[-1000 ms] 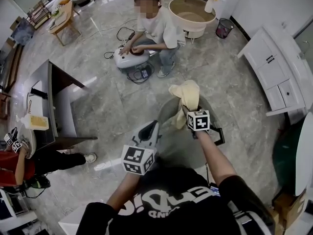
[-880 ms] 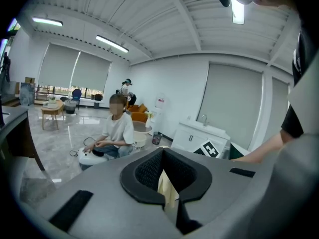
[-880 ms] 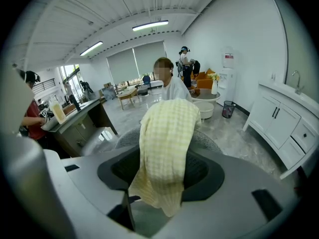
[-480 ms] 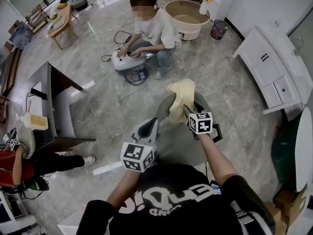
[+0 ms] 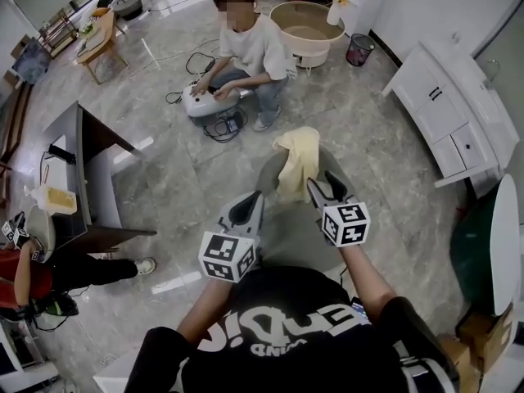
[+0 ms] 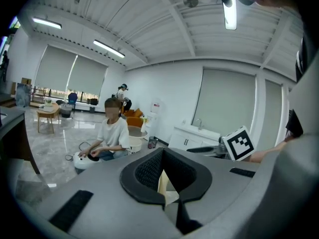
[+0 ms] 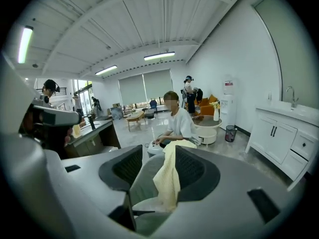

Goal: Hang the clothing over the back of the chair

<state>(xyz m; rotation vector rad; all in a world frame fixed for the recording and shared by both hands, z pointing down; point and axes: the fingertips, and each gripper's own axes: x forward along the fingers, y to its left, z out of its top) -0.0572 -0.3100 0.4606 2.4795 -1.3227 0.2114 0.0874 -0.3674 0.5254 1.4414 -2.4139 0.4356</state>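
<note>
The pale yellow cloth garment (image 5: 299, 158) now lies draped over the top of the grey upholstered chair's (image 5: 268, 183) back, one end trailing down toward the seat. A second ago it was bunched and lifted in the right gripper (image 5: 326, 191). That gripper has since let go and pulled back toward the person, and its jaws stand apart with nothing in them, the garment (image 7: 168, 179) hanging well beyond them. The left gripper (image 5: 243, 213) hovers beside the chair as before, jaws also apart and empty. The hanging looks essentially done, and any remaining work would only be straightening the drape.
</note>
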